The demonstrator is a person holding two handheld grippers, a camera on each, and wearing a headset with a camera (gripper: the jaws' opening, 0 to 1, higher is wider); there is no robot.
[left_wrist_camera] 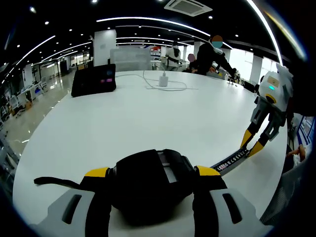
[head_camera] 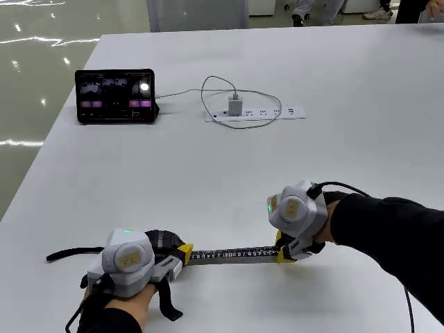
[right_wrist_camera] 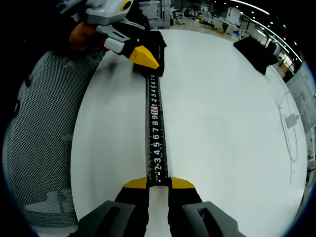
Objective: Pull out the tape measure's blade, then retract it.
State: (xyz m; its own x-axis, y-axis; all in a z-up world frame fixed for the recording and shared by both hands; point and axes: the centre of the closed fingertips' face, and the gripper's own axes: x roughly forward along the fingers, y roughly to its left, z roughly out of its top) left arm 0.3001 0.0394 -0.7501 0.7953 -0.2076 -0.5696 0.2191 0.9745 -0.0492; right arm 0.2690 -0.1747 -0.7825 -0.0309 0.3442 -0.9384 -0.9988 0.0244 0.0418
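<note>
Head view: one tape measure [head_camera: 162, 241], near left, clamped in the left gripper [head_camera: 175, 257]. Its single blade [head_camera: 232, 255] runs right to the right gripper [head_camera: 285, 254], which pinches its tip. One tablet [head_camera: 115, 96] sits far left.

**Surroundings: non-task items**

A white worktop [head_camera: 208, 173] is recorded. A black tablet [head_camera: 115, 96] is stood at its far left with the screen lit. A white power strip [head_camera: 260, 112] is laid flat to the tablet's right, well apart, and a white charger [head_camera: 235, 106] is plugged into it. A thin looped cable [head_camera: 182, 91] is run between tablet and charger. Glossy floor [head_camera: 35, 83] is seen beyond the left edge.
</note>
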